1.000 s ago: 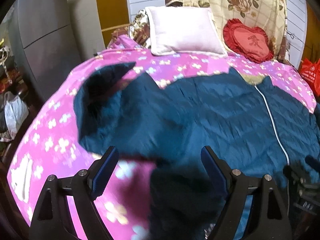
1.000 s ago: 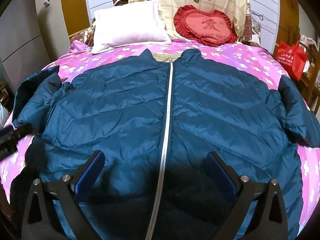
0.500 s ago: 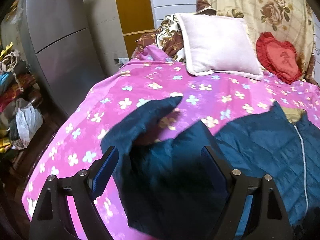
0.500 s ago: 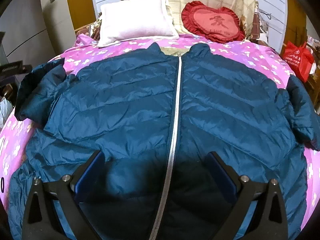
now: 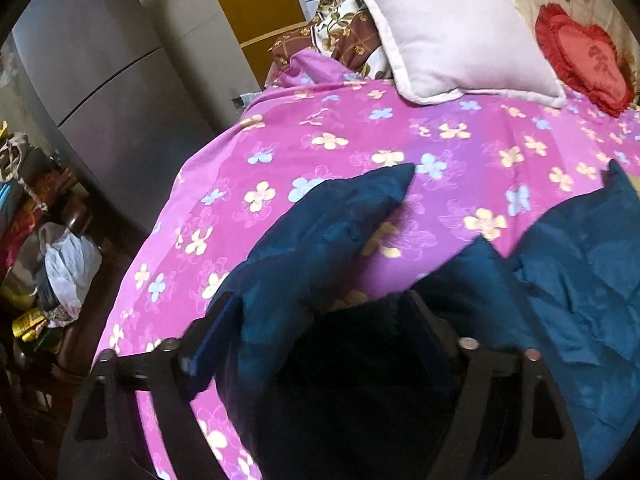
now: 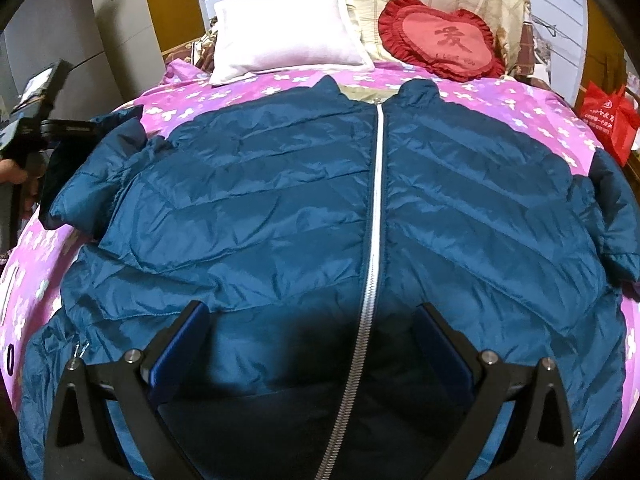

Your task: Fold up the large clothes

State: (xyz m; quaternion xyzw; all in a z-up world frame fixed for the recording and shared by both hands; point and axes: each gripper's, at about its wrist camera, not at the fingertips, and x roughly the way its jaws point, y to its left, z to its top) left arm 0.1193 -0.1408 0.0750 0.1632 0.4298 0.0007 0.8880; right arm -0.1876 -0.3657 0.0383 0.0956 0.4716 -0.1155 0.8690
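Note:
A dark teal puffer jacket (image 6: 280,200) lies face up on the pink flowered bedspread (image 5: 360,140), zipped shut with a white zipper (image 6: 376,200). Its left sleeve (image 5: 328,232) is bent up toward the pillow near the bed's left edge. My left gripper (image 5: 320,332) sits over the lower part of that sleeve. Its jaws are closing with the puffy fabric between them, still wide apart. In the right wrist view its black body (image 6: 40,120) shows beside the sleeve. My right gripper (image 6: 310,340) hovers open above the jacket's hem, with the zipper running between its fingers.
A white pillow (image 6: 288,32) and a red heart cushion (image 6: 440,40) lie at the head of the bed. A grey cabinet (image 5: 100,100) and bags on the floor (image 5: 68,264) stand left of the bed. A red bag (image 6: 608,120) is at the right.
My left gripper has swung left from the jacket's body to its left sleeve, and its jaws have narrowed around the fabric. The right gripper has barely moved.

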